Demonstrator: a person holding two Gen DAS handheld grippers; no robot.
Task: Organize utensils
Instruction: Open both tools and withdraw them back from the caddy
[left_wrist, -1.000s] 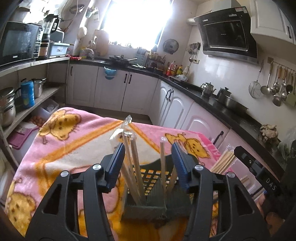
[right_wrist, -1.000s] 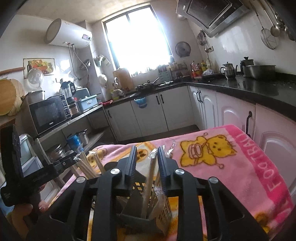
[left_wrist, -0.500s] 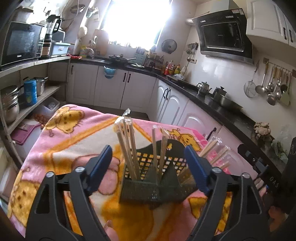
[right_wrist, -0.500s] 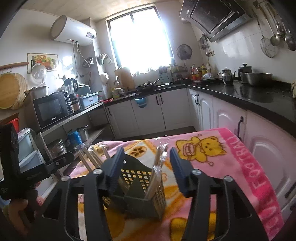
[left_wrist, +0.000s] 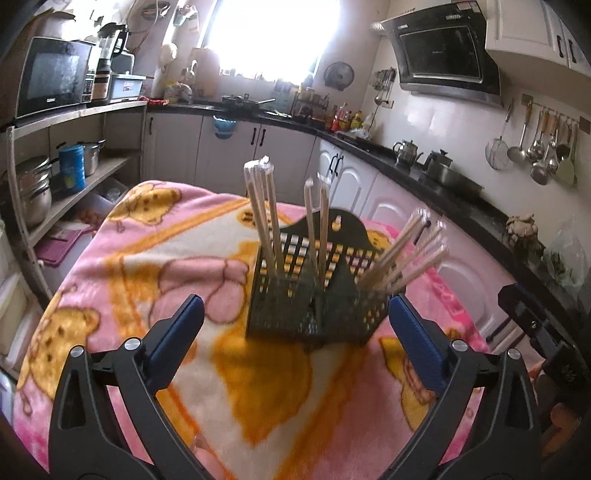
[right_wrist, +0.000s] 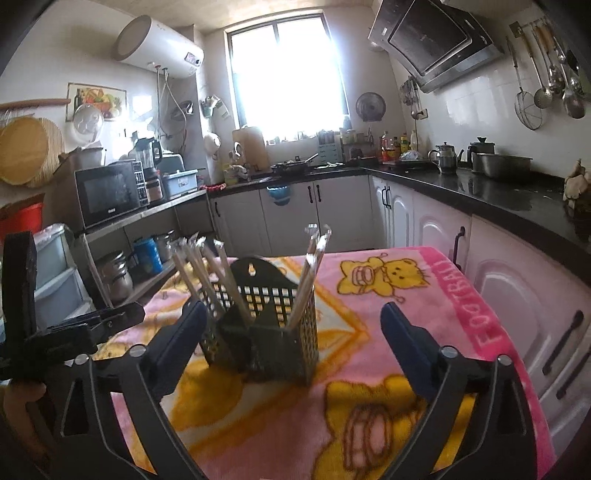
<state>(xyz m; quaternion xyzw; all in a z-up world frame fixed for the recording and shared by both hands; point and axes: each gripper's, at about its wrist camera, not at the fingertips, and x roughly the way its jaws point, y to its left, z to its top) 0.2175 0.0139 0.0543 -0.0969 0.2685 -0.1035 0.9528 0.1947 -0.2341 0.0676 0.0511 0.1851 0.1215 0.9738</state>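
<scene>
A dark perforated utensil caddy (left_wrist: 332, 251) (right_wrist: 273, 295) stands upright on a pink blanket (left_wrist: 147, 258) (right_wrist: 406, 295) with yellow cartoon figures. Wrapped wooden chopsticks stand in its compartments: a left bunch (left_wrist: 262, 206) (right_wrist: 207, 269), a middle pair (left_wrist: 317, 221) (right_wrist: 310, 273) and a leaning right bunch (left_wrist: 406, 251). My left gripper (left_wrist: 293, 306) hangs short of the caddy, its jaws opening wide with nothing between the pads. My right gripper (right_wrist: 291, 310) is likewise back from the caddy, jaws opening and empty. Each gripper shows at the edge of the other's view (left_wrist: 535, 332) (right_wrist: 74, 332).
White cabinets under a black counter (right_wrist: 498, 195) run along the right and back, close to the blanket's right edge. Open shelves (left_wrist: 74, 177) with pots and a microwave (left_wrist: 51, 79) stand to the left. Ladles hang on the right wall (left_wrist: 543, 147).
Both grippers drew back from the caddy and spread their jaws from nearly closed around chopsticks to wide. The chopsticks stay standing in the caddy.
</scene>
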